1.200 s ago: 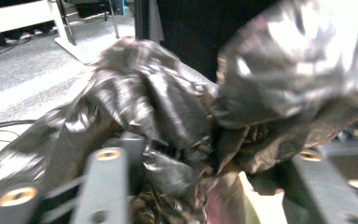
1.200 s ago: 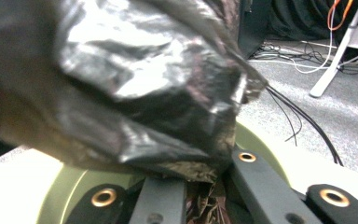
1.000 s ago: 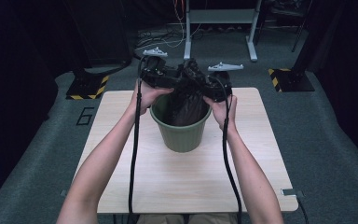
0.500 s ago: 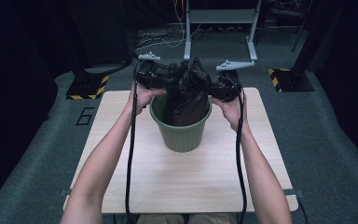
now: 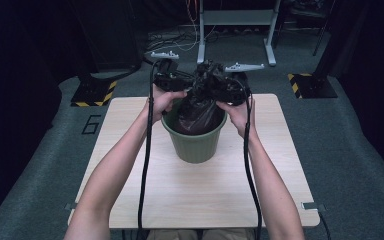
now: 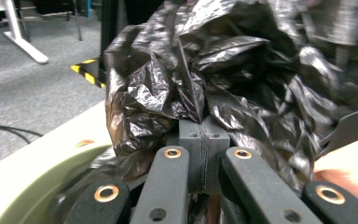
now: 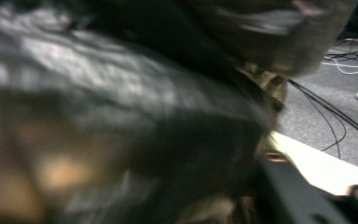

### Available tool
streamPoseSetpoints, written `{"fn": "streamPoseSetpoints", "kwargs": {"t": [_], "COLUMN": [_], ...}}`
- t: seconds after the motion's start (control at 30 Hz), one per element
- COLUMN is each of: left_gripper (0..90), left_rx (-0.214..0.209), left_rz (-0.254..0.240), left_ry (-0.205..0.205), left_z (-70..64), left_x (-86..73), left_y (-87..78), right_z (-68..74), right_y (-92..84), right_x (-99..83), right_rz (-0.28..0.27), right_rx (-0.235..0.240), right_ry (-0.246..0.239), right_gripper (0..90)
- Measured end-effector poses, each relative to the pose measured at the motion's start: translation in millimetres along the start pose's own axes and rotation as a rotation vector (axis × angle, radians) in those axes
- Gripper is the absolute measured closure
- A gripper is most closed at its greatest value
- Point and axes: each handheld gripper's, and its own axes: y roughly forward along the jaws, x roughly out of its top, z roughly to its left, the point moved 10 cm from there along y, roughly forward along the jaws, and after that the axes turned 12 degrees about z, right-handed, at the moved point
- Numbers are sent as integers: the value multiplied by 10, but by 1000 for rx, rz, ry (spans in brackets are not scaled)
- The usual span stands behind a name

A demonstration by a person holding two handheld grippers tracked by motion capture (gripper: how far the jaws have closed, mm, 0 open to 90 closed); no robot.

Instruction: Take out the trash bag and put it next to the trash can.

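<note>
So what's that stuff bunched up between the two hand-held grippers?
A crumpled black plastic bag, gathered between the left gripper and right gripper, above the green bin in the high view.

Bag (image 5: pixel 200 107) in bin (image 5: pixel 194 142) on table (image 5: pixel 145 195), grippers either side.

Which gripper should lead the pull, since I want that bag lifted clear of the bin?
Left. The left gripper has its jaws shut on the black bag above the green bin; the right gripper view is too blurred to confirm a hold.

A black "6" (image 5: pixel 91 124) is marked on the grey floor (image 5: pixel 40 165).
</note>
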Motion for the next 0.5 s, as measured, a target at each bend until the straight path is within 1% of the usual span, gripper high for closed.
{"fn": "streamPoseSetpoints", "kwargs": {"t": [0.07,0.13,0.17,0.2,0.23,0.27,0.3,0.37,0.4,0.43,0.5], "left_gripper": [893,892,892,891,889,877,831,678,595,534,462], "left_rx": [-24,-34,-29,-33,-32,-26,-20,6,10,26,46], "left_rz": [-11,-17,-16,-21,-24,-26,-32,-25,-25,-27,-44], "left_ry": [-18,-28,-26,-31,-34,-35,-36,-47,-63,-72,-75], "left_z": [-10,-9,0,4,20,33,58,119,156,200,264], "left_x": [8,8,4,-1,-10,-17,-29,-65,-84,-100,-135], "left_y": [-5,-1,2,1,-5,-12,-30,-71,-101,-138,-223], "right_z": [5,25,37,54,69,77,80,88,77,68,41], "right_y": [44,85,105,124,140,150,154,138,126,110,68], "right_x": [10,19,19,15,9,5,5,12,12,11,16], "right_rz": [-8,-18,-18,-17,-13,-8,-6,-9,-5,-2,-3], "right_rx": [11,38,52,64,68,61,54,48,41,42,34], "right_ry": [4,14,14,14,11,11,11,13,18,20,21], "right_gripper": [595,627,684,752,833,865,879,888,891,892,893]}}
